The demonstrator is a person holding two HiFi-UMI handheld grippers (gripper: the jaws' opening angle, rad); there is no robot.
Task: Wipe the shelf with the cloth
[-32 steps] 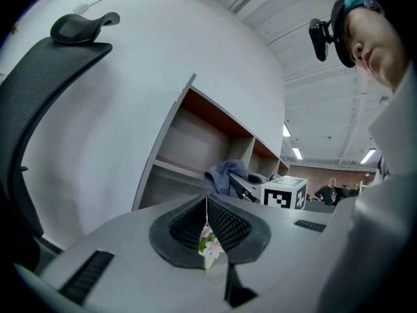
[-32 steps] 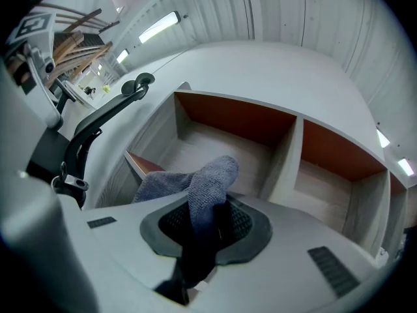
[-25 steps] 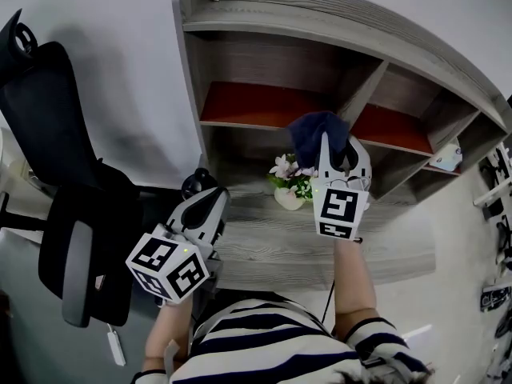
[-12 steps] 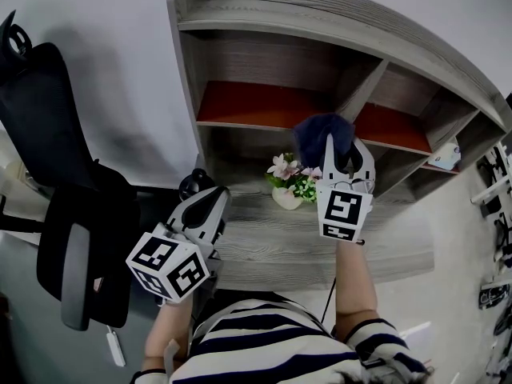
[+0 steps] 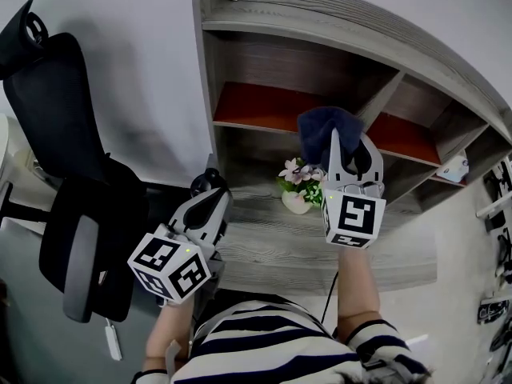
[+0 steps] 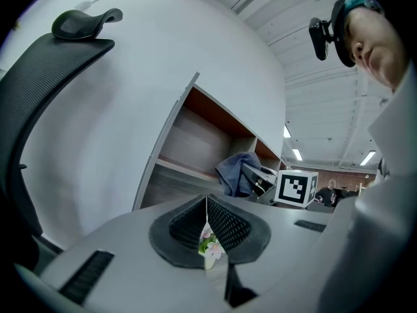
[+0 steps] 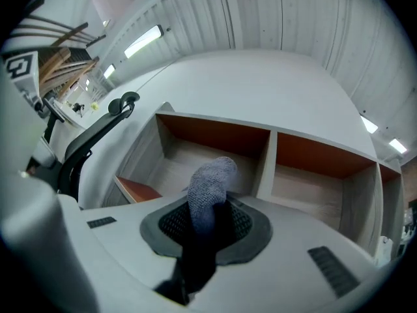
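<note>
A grey wooden shelf [image 5: 336, 30] with red-backed compartments stands against the white wall. My right gripper [image 5: 342, 146] is shut on a dark blue cloth [image 5: 322, 130], held up in front of the upper left compartment [image 7: 202, 152], near the divider [image 7: 266, 165]. The cloth [image 7: 208, 191] bulges out between the jaws in the right gripper view. My left gripper [image 5: 210, 201] is lower left, over the desk edge, jaws together with nothing in them. The cloth [image 6: 236, 173] and the right gripper [image 6: 273, 184] also show in the left gripper view.
A small pot of pink flowers [image 5: 298, 184] stands on the grey desk surface [image 5: 304, 250] just below the cloth. A black office chair [image 5: 68, 166] is at the left. A white object [image 5: 454, 166] sits in a right compartment. My striped sleeves fill the bottom.
My right gripper and the cloth have stayed near the upper shelf compartment, shifting slightly right in the view as my head turned. The left gripper has not moved.
</note>
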